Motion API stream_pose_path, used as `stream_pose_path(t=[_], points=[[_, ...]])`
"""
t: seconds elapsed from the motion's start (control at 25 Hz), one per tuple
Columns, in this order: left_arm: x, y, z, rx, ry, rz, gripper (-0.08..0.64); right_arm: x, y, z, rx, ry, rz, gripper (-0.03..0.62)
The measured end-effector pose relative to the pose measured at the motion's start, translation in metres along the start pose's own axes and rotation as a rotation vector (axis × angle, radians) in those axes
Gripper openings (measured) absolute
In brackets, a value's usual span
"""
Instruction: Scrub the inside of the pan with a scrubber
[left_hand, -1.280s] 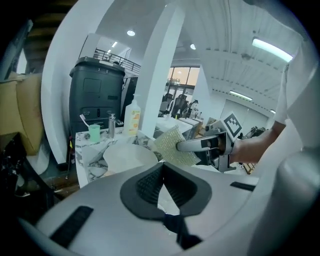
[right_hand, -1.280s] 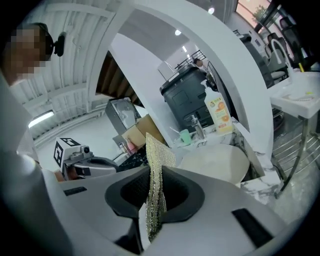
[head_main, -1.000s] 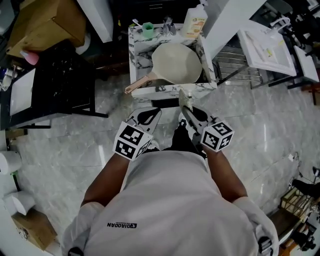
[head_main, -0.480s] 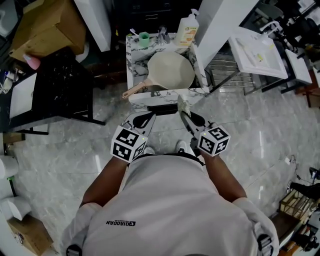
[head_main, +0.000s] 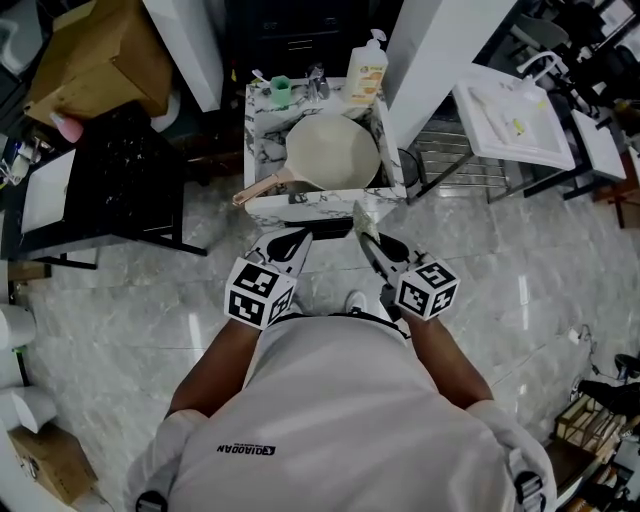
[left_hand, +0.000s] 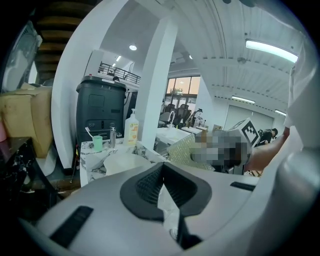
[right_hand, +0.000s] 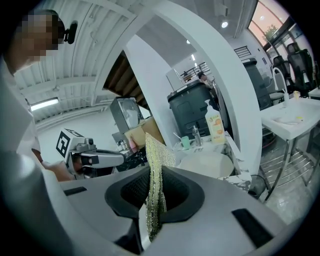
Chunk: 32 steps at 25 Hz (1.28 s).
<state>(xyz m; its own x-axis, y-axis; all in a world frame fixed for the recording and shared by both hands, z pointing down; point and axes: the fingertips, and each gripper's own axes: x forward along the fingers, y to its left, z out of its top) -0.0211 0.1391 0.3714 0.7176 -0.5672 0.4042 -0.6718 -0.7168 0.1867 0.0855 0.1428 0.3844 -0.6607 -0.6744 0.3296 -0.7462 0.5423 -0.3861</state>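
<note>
A cream pan (head_main: 332, 150) with a pale wooden handle (head_main: 258, 187) lies in the marble-patterned sink stand (head_main: 300, 208). It also shows in the left gripper view, pan (left_hand: 123, 161), and in the right gripper view, pan (right_hand: 206, 163). My right gripper (head_main: 369, 232) is shut on a yellow-green mesh scrubber (right_hand: 156, 165), which stands upright just short of the stand's front edge. My left gripper (head_main: 300, 236) hangs beside it, shut and holding nothing. Both stay in front of the pan and touch nothing.
At the back of the stand are a soap bottle (head_main: 367, 68), a tap (head_main: 318, 78) and a green cup (head_main: 281, 92). A black cart (head_main: 120, 170) and a cardboard box (head_main: 95, 55) stand left. A white pillar (head_main: 440, 50), a wire rack (head_main: 455, 150) and a white basin (head_main: 510, 115) stand right.
The stand and pan have slid left and look a little smaller in the head view. Both grippers hold the same pose in front of it, the scrubber still gripped.
</note>
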Motion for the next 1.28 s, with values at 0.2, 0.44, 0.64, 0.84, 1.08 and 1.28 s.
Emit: stream_pose_path(t=[0.2, 0.44, 0.64, 0.84, 1.08, 1.28], points=[[0.006, -0.008, -0.001, -0.003, 0.004, 0.019, 0.015, -0.006, -0.006, -0.001, 0.003, 0.001, 0.018, 0.074], [0.014, -0.017, 0.002, 0.014, 0.007, 0.019, 0.015, -0.011, -0.012, -0.003, 0.014, 0.004, 0.024, 0.074], [0.015, -0.021, 0.001, 0.009, 0.003, 0.027, 0.015, -0.013, -0.013, -0.008, 0.024, 0.01, 0.032, 0.074], [0.015, -0.02, 0.004, 0.018, 0.002, 0.038, 0.015, -0.014, -0.015, -0.011, 0.039, 0.008, 0.039, 0.074], [0.012, -0.015, 0.004, 0.022, 0.006, 0.047, 0.014, -0.012, -0.014, -0.013, 0.049, 0.011, 0.043, 0.074], [0.01, -0.014, 0.008, 0.031, -0.003, 0.048, 0.015, -0.009, -0.013, -0.01, 0.051, 0.023, 0.052, 0.074]])
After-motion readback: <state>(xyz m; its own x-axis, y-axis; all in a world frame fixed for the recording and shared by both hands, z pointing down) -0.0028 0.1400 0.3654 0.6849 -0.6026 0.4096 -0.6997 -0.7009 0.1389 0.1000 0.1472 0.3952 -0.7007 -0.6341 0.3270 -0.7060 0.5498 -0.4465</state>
